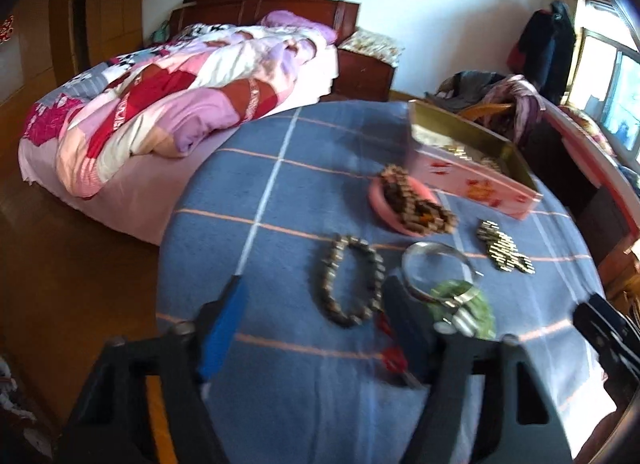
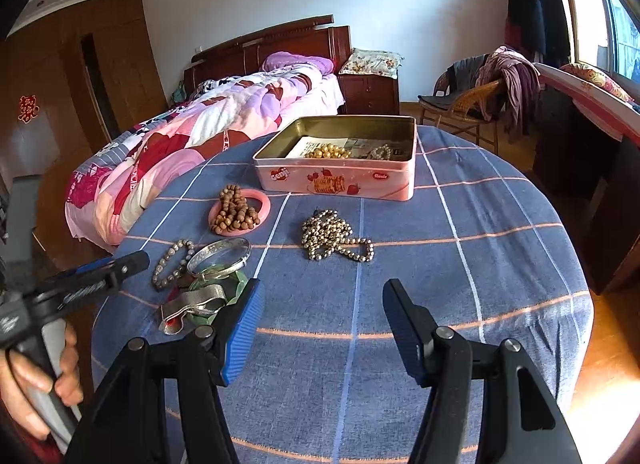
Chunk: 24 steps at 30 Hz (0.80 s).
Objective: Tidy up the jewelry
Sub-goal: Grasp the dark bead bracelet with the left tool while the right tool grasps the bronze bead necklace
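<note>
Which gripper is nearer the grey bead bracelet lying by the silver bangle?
Left. The left gripper hangs open just short of the grey bead bracelet; the right gripper is open over bare cloth, off to the bracelet's right.

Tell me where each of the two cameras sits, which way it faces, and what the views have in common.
Left wrist: sits on the left gripper, low over the near left of the blue checked tablecloth, facing the grey bead bracelet; both its open fingers show.
Right wrist: sits on the right gripper, at the near edge, facing across to the pink tin; its open fingers show, plus the left gripper and the hand holding it.
Shared: tin, tablecloth, bracelet, silver bangle, bed.
</note>
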Each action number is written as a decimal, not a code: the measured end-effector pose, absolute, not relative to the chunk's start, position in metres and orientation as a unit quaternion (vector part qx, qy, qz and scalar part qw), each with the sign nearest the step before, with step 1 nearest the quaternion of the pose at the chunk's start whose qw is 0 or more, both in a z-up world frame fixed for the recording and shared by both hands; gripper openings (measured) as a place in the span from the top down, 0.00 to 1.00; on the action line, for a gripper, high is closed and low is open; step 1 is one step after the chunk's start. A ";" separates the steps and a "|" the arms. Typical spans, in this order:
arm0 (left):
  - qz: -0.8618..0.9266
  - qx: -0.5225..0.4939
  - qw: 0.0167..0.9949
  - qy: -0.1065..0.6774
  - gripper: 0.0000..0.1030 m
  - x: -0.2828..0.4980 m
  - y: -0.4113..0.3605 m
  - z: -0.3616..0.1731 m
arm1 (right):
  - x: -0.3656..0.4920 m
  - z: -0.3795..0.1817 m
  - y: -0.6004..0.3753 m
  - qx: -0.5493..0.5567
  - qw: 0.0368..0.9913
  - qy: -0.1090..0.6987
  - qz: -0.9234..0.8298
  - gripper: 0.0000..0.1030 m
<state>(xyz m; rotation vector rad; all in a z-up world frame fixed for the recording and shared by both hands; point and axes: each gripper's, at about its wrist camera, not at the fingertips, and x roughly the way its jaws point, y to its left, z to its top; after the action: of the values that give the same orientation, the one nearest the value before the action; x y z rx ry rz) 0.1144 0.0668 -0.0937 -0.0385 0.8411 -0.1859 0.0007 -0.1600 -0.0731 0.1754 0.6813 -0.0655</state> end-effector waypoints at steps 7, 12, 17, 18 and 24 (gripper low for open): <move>-0.081 0.016 0.897 0.435 0.50 0.134 0.052 -0.109 | 0.005 -0.076 -0.164 0.088 0.936 0.338 -0.035 0.40; -0.093 0.049 0.893 0.438 0.59 0.132 0.039 -0.118 | 0.008 -0.079 -0.167 0.091 0.935 0.340 -0.037 0.40; -0.121 0.064 0.889 0.437 0.90 0.136 0.030 -0.115 | 0.013 -0.083 -0.170 0.096 0.933 0.346 -0.038 0.40; -0.122 0.064 0.889 0.437 0.90 0.137 0.030 -0.114 | 0.014 -0.083 -0.170 0.095 0.932 0.346 -0.039 0.40; -0.144 -0.017 0.897 0.417 0.90 0.136 0.054 -0.106 | 0.019 -0.086 -0.177 0.104 0.931 0.348 -0.040 0.40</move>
<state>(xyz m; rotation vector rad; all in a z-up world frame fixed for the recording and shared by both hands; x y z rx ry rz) 0.1359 0.0540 -0.1056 -0.0358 0.8643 -0.2976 0.0188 -0.1770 -0.0860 0.2139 0.7135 -0.0821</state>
